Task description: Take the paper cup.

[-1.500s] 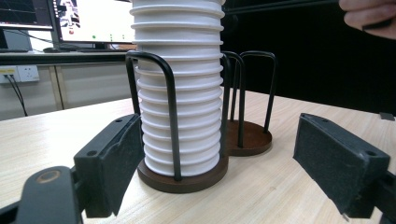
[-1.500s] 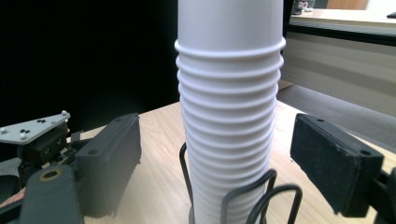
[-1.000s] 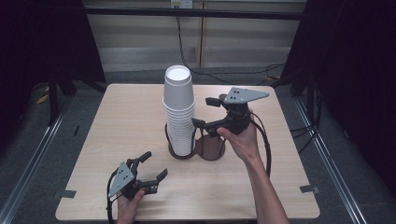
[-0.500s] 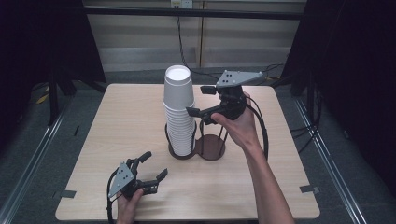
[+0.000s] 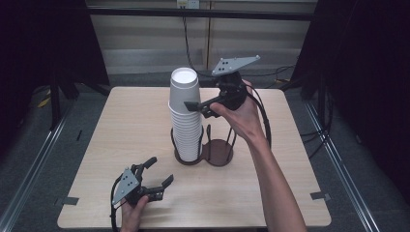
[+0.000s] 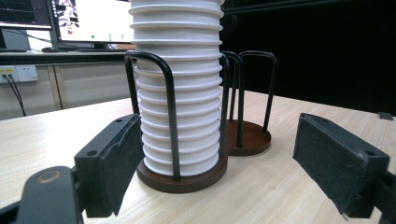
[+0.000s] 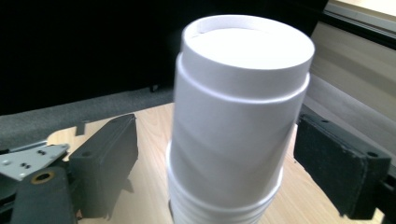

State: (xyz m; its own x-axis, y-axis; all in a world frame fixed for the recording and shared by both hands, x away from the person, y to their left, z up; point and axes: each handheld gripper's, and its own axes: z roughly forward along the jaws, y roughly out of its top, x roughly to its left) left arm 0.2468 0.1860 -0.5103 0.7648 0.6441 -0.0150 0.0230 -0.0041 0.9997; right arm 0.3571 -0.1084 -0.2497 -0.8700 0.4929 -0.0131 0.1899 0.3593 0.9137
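text: none legible | cups [image 5: 184, 116]: plain white | monitor [image 6: 91, 21]: contents too small to read

The right hand-held gripper [image 5: 197, 109] is raised high on an outstretched forearm, its jaws spread wide and pointing left. The left hand-held gripper [image 5: 159, 173] sits low at the near edge, gripped from below, jaws likewise wide apart and empty.
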